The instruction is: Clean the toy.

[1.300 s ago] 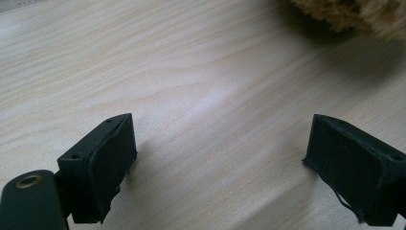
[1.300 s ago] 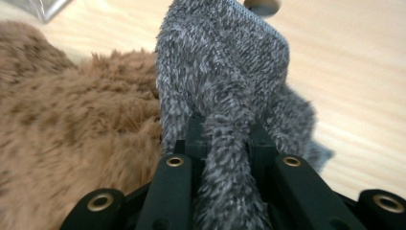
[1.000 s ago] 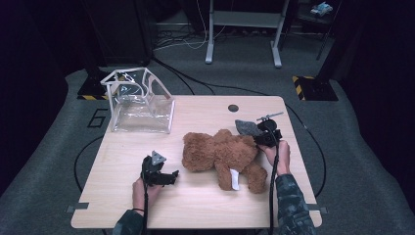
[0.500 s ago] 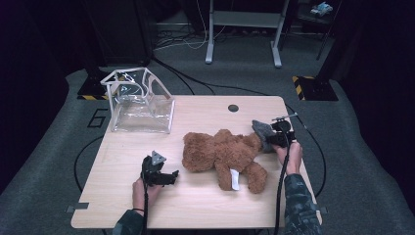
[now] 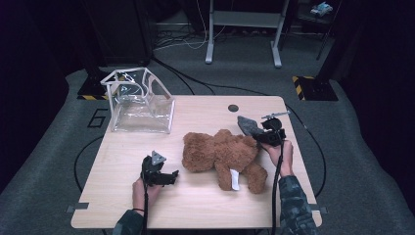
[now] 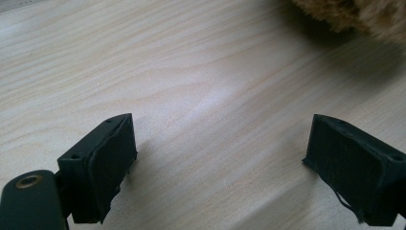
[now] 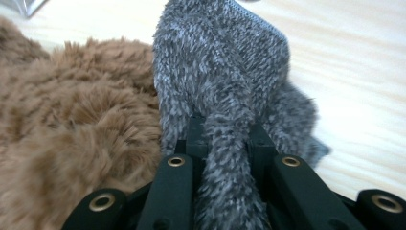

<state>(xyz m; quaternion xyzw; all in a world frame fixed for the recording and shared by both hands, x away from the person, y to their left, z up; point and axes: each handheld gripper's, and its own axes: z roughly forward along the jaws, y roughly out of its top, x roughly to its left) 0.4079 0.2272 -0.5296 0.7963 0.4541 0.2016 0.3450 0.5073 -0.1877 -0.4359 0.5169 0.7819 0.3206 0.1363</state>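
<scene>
Your grippers are both matte black: the left gripper (image 5: 157,171) has a little grey three-cornered plate on top, the right gripper (image 5: 266,134) trails a black cable back along your arm. Up close you've got chunky black jaws, worn foam pads and brass-ringed screw holes. Your sleeves are camo green.

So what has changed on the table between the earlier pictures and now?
The right gripper, shut on the grey cloth, shifted a little away from the bear and then came back beside it, the cloth moving with it. The left gripper stayed open on the table; the bear and the clear bag did not move.
</scene>
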